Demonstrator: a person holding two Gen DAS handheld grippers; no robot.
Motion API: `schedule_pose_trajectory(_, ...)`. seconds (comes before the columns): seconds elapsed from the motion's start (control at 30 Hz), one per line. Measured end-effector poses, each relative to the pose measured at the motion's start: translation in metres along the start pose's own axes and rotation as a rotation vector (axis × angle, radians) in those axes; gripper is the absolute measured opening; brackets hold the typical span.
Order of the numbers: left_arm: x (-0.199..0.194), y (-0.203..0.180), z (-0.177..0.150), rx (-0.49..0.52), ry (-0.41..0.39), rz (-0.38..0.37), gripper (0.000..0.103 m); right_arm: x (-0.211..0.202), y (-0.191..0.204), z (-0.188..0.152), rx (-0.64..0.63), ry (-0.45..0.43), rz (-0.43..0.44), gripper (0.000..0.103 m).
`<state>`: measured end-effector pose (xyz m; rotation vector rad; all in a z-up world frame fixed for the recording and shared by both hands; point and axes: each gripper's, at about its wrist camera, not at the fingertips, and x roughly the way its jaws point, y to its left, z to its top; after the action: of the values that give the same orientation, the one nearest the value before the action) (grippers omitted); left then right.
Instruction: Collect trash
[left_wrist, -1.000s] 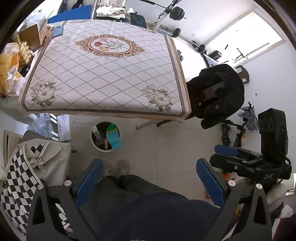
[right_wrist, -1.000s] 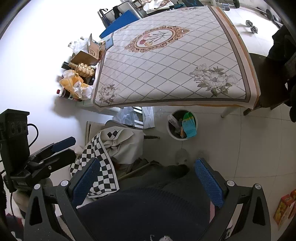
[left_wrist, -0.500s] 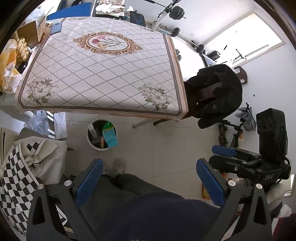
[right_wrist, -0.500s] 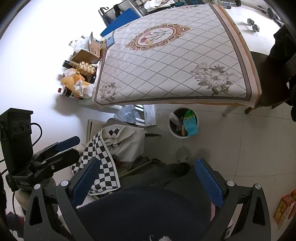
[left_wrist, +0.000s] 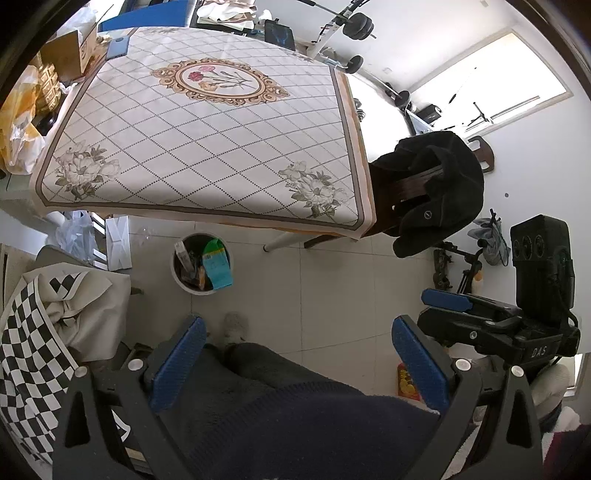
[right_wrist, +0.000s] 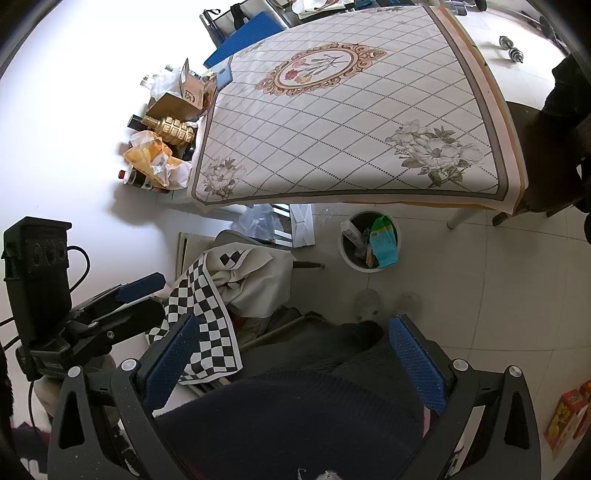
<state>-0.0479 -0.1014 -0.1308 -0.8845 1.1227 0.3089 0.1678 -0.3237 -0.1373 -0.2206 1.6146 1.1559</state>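
Note:
A white round trash bin (left_wrist: 179, 273) stands on the floor under the table's near edge, holding a teal packet (left_wrist: 218, 267) and other wrappers; it also shows in the right wrist view (right_wrist: 347, 258). My left gripper (left_wrist: 295, 362) is open and empty, held high above the floor over the person's legs. My right gripper (right_wrist: 295, 360) is open and empty too, at about the same height. Each gripper shows in the other's view, at the right (left_wrist: 480, 317) and at the left (right_wrist: 110, 306).
A table with a floral diamond-pattern cloth (left_wrist: 207, 147) fills the far side. A chair draped in a black coat (left_wrist: 436, 192) stands at its right. A checkered cloth over a seat (left_wrist: 44, 317) is at left. Bags, a box and bottles (right_wrist: 166, 147) lie by the wall.
Both views have shifted slightly: the table and bin have slid a little in frame as the grippers moved. Both grippers stay open and empty.

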Motion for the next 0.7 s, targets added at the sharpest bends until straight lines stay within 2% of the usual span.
schedule_pose_trajectory(0.7,-0.0058,0.0024,-0.0006,-0.004,-0.009,-0.007,0.103,0.001,0.0035,-0.001,-0.001,0.004,0.003,0.103)
